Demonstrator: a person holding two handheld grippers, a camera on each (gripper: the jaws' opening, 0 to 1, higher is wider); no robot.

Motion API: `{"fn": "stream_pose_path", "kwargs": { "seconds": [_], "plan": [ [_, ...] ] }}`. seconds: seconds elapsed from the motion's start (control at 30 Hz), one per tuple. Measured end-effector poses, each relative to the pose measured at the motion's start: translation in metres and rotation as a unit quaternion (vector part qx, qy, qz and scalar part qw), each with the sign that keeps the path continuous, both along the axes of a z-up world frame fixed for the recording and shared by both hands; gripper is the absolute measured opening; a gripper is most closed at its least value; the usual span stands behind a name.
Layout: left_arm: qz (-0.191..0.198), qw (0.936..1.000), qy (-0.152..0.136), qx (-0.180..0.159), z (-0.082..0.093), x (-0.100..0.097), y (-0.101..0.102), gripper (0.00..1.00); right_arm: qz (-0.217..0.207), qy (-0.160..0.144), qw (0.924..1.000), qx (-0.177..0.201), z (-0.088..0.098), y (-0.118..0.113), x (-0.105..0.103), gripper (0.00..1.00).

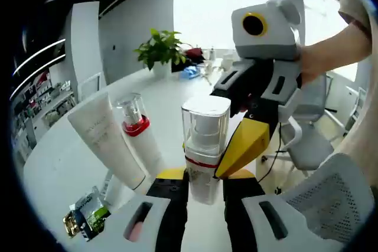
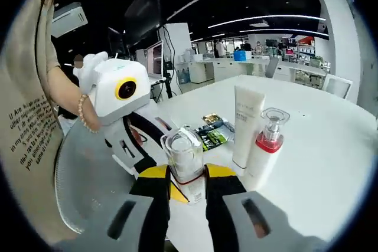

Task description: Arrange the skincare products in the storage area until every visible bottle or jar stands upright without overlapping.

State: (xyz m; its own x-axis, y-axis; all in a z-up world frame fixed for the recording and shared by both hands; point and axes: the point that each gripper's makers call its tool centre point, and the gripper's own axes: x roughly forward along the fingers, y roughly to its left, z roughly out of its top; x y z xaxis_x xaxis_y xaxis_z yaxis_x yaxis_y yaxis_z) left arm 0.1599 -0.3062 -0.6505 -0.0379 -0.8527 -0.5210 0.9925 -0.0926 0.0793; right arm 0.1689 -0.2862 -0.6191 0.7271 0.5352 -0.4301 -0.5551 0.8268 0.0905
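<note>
- Left gripper view: I see a white tube (image 1: 106,137) and a red-collared pump bottle (image 1: 139,134) standing just beside each other on the white table (image 1: 59,163), with small sachets (image 1: 85,216) near them and a potted plant (image 1: 160,51) far behind.
- Clear-capped bottle (image 1: 204,146), white with a red band, stands upright between my left gripper (image 1: 204,190) jaws, which pinch it.
- Right gripper (image 1: 245,146) presses its yellow jaws on the same bottle too.
- Right gripper view: the tube and pump bottle stand near, to the right.

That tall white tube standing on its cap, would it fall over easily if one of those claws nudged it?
Probably yes. The white tube stands tall on a narrow cap and, in the left gripper view, leans. It looks like soft plastic, so likely light. It might knock the red-collared pump bottle close beside it.
</note>
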Motion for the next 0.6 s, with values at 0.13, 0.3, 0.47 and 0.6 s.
{"fn": "stream_pose_path", "kwargs": {
  "seconds": [0.13, 0.3, 0.47, 0.6],
  "plan": [
    [-0.002, 1.0000, 0.000, 0.006, -0.017, 0.004, -0.005, 0.19, -0.013, 0.015, 0.9996, -0.020, -0.017, -0.004, 0.003, 0.22],
    [-0.001, 0.9999, 0.002, 0.013, -0.034, 0.008, -0.007, 0.19, -0.017, 0.027, 0.9988, -0.037, -0.033, -0.007, 0.008, 0.22],
    [-0.002, 0.9996, 0.003, 0.030, -0.046, 0.010, -0.008, 0.19, -0.017, 0.036, 0.9981, -0.047, -0.045, -0.008, 0.011, 0.22],
    [-0.001, 0.9996, 0.006, 0.029, -0.050, 0.014, -0.010, 0.19, -0.017, 0.036, 0.9979, -0.051, -0.048, -0.011, 0.014, 0.22]
  ]
}}
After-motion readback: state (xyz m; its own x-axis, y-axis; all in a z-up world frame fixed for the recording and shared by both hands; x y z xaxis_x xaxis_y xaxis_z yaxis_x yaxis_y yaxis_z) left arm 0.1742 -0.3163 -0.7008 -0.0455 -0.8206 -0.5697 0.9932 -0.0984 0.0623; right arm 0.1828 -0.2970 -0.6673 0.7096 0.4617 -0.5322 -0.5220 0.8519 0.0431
